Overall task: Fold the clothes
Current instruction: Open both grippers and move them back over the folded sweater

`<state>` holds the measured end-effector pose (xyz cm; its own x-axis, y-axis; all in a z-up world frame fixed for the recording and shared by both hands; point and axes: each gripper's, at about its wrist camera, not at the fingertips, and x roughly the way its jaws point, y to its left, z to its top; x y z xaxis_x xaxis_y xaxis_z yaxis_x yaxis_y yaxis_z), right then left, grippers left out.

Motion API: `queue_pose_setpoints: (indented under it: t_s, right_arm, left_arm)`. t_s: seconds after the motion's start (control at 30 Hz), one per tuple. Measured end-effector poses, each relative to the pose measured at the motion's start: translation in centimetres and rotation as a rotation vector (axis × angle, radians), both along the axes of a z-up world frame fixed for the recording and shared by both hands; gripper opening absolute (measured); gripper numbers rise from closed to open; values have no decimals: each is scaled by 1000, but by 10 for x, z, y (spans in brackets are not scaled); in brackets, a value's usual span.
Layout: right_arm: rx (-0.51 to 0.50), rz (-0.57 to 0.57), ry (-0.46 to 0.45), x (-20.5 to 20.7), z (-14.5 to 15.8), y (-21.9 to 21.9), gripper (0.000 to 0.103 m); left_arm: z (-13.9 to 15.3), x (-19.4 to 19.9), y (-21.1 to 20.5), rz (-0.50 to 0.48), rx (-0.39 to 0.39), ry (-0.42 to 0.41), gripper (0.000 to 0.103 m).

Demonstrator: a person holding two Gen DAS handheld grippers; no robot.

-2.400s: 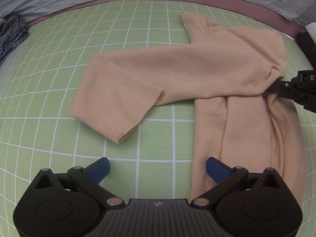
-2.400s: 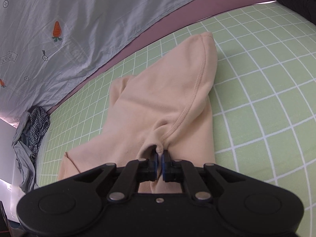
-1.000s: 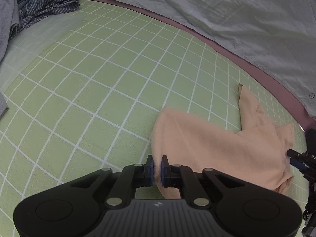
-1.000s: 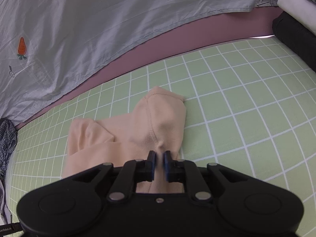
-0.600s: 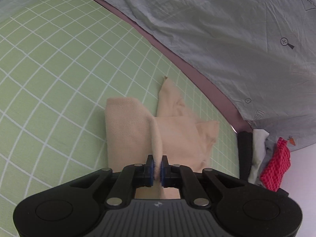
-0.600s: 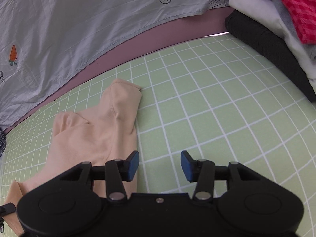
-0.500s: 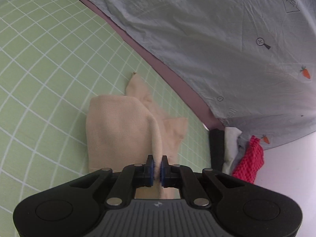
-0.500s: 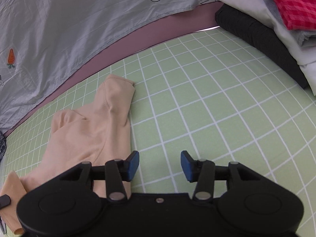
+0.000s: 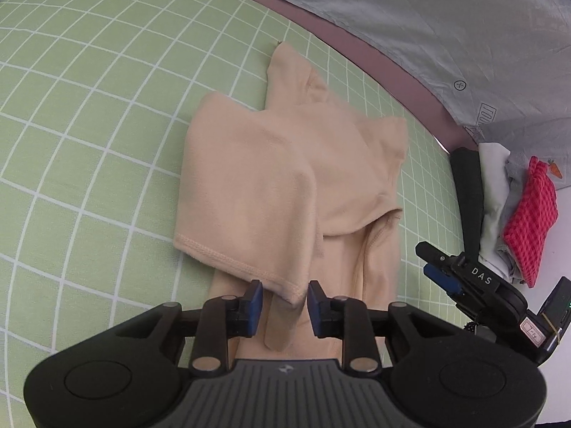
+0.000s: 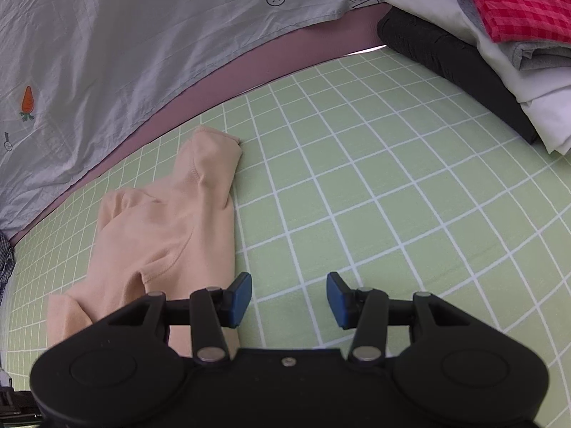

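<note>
1. the peach long-sleeved top (image 9: 285,185) lies partly folded on the green checked sheet (image 9: 89,125) of the bed, a sleeve laid across its body, its hemmed cuff edge running toward 6 o'clock in the left wrist view.
2. the left gripper (image 9: 284,303) is at that cuff: its jaws are opening, a fold of the cuff stands between the blue pads (image 9: 254,302) and the pads no longer press on it.
3. the right gripper (image 10: 289,297) hangs with its jaws spread over bare sheet, nothing between them; the top's right edge lies just beside its left pad, at 9 o'clock.
4. open sheet stretches wide from 12 to 3 o'clock of the right gripper, and from 7 to 11 o'clock of the top in the left wrist view.
5. the sheet's far edge meets a mauve strip (image 10: 221,82), and beyond it a grey carrot-print quilt (image 10: 142,35), at 12 o'clock.
6. a stack of folded clothes (image 10: 499,35) closes the sheet at 2 o'clock in the right wrist view: black at the bottom, then white, grey, and red check on top.
7. a bit of dark plaid cloth (image 10: 5,260) shows at the 9 o'clock edge.
</note>
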<state>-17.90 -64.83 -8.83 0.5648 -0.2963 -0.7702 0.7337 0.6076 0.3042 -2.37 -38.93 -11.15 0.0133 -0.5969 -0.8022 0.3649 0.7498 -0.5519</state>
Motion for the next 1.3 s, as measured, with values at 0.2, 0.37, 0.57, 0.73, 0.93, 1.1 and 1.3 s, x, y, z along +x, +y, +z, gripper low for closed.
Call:
queue_pose_setpoints:
  t_s: [0.2,0.37,0.57,0.73,0.93,1.1,1.3]
  right_arm:
    - [-24,100,-54,19,16,27,45]
    - [-16,194,-48,31,13,54,45]
    - [-3,308,-25,40,7,83,38]
    - [-1,373,-21,44,7,98,32]
    - [63,451,12,49,-4,110,23]
    - [86,467,18,45,-8,113,15]
    - [114,441,-48,27,9,110,2]
  left_arm:
    - [-3,2,8,24,-8,28,30]
    - [-7,1,7,34,23,29,30]
    - [-11,2,9,45,40,36,30]
    - [-13,1,7,40,43,44,30]
    - [-15,-2,5,29,38,52,30]
    - [-14,-6,6,36,20,48,27]
    - [6,-25,13,30,-36,16,12]
